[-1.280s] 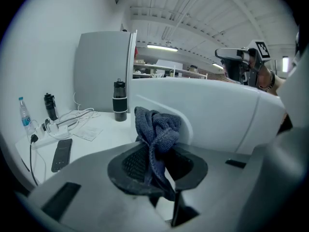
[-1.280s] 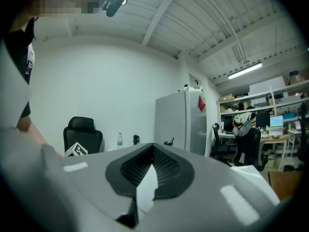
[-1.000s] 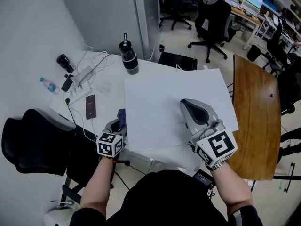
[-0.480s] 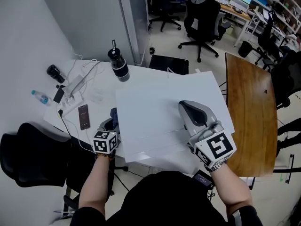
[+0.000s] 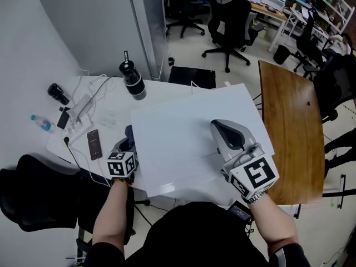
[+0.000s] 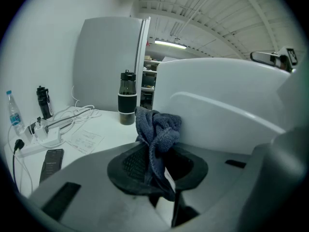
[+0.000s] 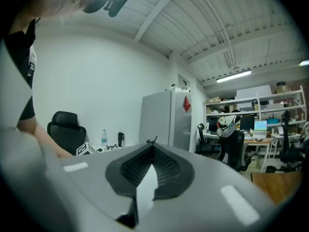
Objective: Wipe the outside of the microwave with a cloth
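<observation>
The white microwave (image 5: 183, 138) fills the middle of the head view, seen from above. A dark blue cloth (image 5: 129, 133) is bunched against its left side. My left gripper (image 5: 127, 146) is shut on that cloth. In the left gripper view the cloth (image 6: 157, 129) stands up from between the pads, with the microwave's white wall (image 6: 227, 115) just to its right. My right gripper (image 5: 227, 129) lies on the microwave's top near the front right, shut, with nothing between its pads. The right gripper view looks level across the room.
On the white desk left of the microwave are a dark tumbler (image 5: 132, 81), a phone (image 5: 94, 144), a power strip with cables (image 5: 82, 107) and a water bottle (image 5: 41, 123). A black chair (image 5: 33, 196) stands at the lower left. A wooden table (image 5: 292, 127) is at the right.
My left gripper has slid the cloth along the microwave's left side, away from the front corner. The right gripper stays on the top. The head view has shifted.
</observation>
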The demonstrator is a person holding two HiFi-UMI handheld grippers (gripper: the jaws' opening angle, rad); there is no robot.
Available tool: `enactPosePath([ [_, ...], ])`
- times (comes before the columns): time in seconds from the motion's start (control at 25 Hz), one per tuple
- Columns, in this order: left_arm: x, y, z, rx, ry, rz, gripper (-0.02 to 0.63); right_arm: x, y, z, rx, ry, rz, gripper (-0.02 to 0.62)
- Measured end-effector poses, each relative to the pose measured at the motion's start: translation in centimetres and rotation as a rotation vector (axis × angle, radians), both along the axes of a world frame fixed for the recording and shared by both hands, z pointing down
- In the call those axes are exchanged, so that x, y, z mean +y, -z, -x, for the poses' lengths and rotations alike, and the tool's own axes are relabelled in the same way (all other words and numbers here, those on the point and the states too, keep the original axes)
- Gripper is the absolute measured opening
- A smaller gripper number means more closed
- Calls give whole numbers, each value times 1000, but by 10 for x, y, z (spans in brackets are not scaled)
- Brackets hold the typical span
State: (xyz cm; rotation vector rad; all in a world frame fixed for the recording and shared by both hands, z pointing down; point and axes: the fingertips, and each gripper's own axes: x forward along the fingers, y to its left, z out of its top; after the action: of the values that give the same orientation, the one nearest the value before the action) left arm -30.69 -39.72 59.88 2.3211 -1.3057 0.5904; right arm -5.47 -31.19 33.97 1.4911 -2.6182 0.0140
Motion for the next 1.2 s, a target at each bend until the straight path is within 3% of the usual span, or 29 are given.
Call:
enactPosePath([
  [0.52, -14, 5, 8, 21, 48, 6, 87, 15, 7, -12, 17, -51, -11, 1],
  [1.2, 38, 79, 23, 48, 100, -123, 87, 56, 12, -3, 0, -3, -19, 0],
])
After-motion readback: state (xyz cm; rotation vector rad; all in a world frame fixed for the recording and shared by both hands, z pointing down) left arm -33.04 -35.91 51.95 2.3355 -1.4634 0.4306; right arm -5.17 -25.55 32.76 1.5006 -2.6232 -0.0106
